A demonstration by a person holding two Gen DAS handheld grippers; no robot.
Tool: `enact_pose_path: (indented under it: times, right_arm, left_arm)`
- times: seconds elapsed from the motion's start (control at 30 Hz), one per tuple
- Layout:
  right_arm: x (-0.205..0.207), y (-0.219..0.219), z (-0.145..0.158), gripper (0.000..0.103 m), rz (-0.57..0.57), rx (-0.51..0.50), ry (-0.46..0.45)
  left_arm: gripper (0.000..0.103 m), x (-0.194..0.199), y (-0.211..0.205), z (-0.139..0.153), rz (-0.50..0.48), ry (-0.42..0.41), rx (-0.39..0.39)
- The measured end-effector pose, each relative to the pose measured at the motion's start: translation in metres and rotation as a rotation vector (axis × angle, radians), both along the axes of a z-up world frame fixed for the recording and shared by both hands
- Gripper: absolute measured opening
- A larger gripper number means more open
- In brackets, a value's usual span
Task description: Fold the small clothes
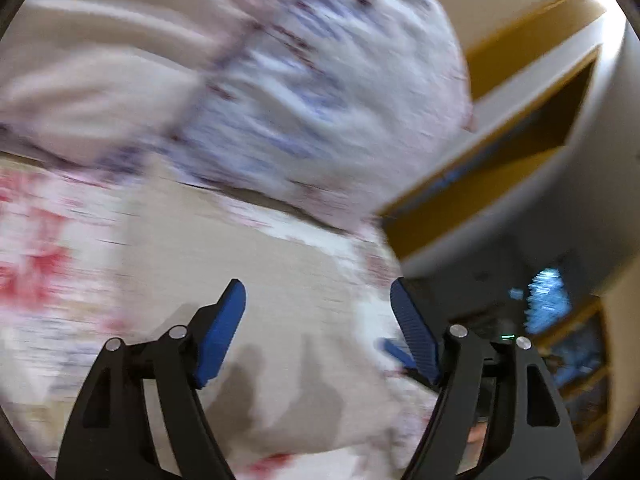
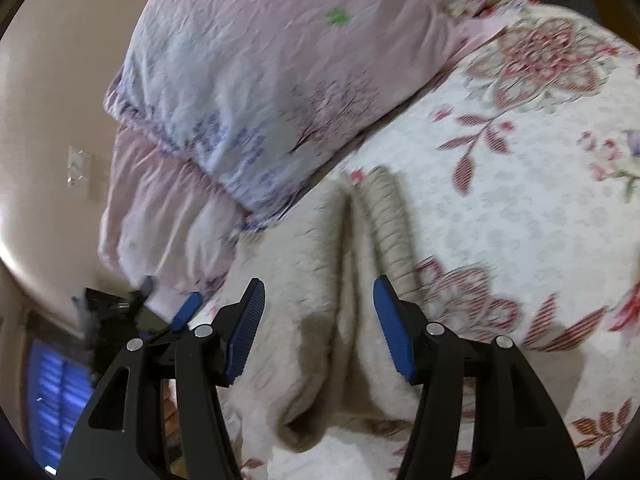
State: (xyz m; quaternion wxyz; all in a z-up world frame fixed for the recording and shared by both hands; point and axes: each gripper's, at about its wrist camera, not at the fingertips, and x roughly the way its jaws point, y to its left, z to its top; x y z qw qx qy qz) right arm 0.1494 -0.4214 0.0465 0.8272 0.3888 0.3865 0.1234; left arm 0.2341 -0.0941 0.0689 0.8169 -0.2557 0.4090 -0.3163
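Note:
A beige knitted garment (image 2: pixel 344 288) lies on the floral bedspread (image 2: pixel 540 200), with a ribbed cuff (image 2: pixel 390 224) pointing away. My right gripper (image 2: pixel 319 292) is open and empty just above its middle fold. In the blurred left wrist view the same beige garment (image 1: pixel 280 288) lies flat under my left gripper (image 1: pixel 318 296), which is open and empty. The left gripper's blue pad (image 2: pixel 186 310) shows at the left of the right wrist view.
A pink and blue pillow (image 2: pixel 248 92) lies beyond the garment on the bed; it also shows in the left wrist view (image 1: pixel 320 92). A cream wall (image 2: pixel 52 100) stands behind. Wooden furniture (image 1: pixel 520 128) is to the right of the bed.

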Motion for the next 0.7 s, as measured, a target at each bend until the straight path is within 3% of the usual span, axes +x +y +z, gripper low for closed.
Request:
enact_pose_path:
  times: [0.17,0.27,0.43,0.63,0.7]
  right_arm:
    - [0.015,0.02,-0.007,0.058,0.101,-0.009,0.095]
    - [0.023,0.029,-0.017,0.058,0.127,-0.025,0.159]
    - [0.045,0.035,-0.027,0.057,0.147,0.043,0.174]
    - [0.077,0.023,-0.042,0.04,0.069,0.109,0.193]
    - [0.081,0.022,-0.042,0.02,0.061,0.087,0.187]
  left_arm:
    - [0.075,0.001,0.029,-0.024,0.061,0.058,0.111]
    - [0.075,0.002,0.03,-0.041,0.059,0.105,0.13]
    - [0.074,0.008,0.02,-0.056,0.016,0.15,0.136]
    - [0.075,0.004,0.019,-0.069,-0.006,0.2,0.092]
    - [0.075,0.005,0.021,-0.071,-0.007,0.203,0.085]
